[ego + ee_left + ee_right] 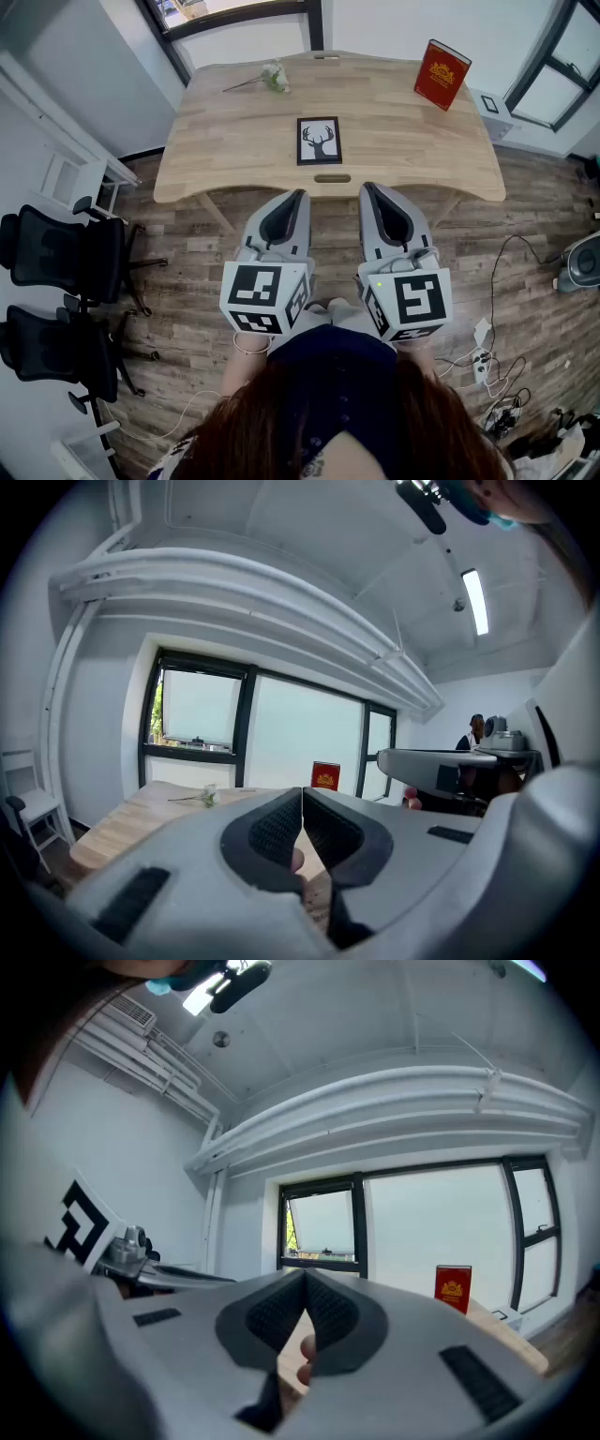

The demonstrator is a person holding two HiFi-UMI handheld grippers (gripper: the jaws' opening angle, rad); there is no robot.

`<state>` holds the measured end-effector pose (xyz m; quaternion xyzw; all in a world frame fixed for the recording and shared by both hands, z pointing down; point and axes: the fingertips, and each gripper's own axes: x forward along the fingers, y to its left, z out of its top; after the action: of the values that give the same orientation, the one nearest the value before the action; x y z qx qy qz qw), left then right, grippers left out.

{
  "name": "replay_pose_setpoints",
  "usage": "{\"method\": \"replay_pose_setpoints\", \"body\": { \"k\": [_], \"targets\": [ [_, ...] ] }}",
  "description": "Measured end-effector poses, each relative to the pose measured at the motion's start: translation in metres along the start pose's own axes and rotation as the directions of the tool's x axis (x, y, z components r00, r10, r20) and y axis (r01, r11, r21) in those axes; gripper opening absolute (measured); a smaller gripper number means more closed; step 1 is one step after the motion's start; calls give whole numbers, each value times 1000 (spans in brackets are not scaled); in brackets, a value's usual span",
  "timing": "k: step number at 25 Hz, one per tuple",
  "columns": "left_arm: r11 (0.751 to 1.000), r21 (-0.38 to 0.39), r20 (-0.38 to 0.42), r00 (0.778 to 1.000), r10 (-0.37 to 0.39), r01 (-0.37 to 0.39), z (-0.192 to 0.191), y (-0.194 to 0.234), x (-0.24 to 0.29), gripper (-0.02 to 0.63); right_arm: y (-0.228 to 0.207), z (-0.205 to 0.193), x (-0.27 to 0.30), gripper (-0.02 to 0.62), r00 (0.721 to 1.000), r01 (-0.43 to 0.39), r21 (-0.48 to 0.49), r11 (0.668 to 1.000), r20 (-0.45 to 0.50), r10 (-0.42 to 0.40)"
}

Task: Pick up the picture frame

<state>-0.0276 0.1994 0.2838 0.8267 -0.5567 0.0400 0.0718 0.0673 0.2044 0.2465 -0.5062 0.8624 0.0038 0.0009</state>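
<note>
- Frame (319, 141) lies flat on the table (225, 150), face up with a deer-head print showing. It sits near the middle of the table, closer to the person's edge, and nothing touches it.
- Progress: no part of the pick-up is done, as far as the views show. The frame is untouched on the wood, and both grippers hang over the floor, short of the table's near edge.
- What is left, as I judge it, is everything: reach over the edge, open a pair of jaws, close them on a side of the frame, then lift.
- Left gripper (298, 195) points at the table just left of the frame's line. Its own view shows the jaws clenched, the ribbed pads meeting at the tips with nothing held between them.
- Right gripper (367, 187) is beside it, just right of the frame's line. Its jaws are likewise pressed together and grasp nothing.
- Neither gripper view shows the frame; the closed jaws fill the lower part of each.
- A frame lying flat offers only a thin edge, so the jaws will likely need to come in low at one side.
- Book (442, 74) stands upright at the far right of the table and a flower (272, 77) lies at the far left, both well apart from the frame.
</note>
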Motion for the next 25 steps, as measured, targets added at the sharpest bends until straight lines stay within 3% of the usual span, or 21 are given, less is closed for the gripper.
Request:
{"method": "replay_pose_setpoints", "body": {
  "k": [25],
  "targets": [
    [999,-9,-10,999,43,-43,0,-1,71,29,-56,-12,39,25,999,-45,-6,999,1,45]
  ]
}}
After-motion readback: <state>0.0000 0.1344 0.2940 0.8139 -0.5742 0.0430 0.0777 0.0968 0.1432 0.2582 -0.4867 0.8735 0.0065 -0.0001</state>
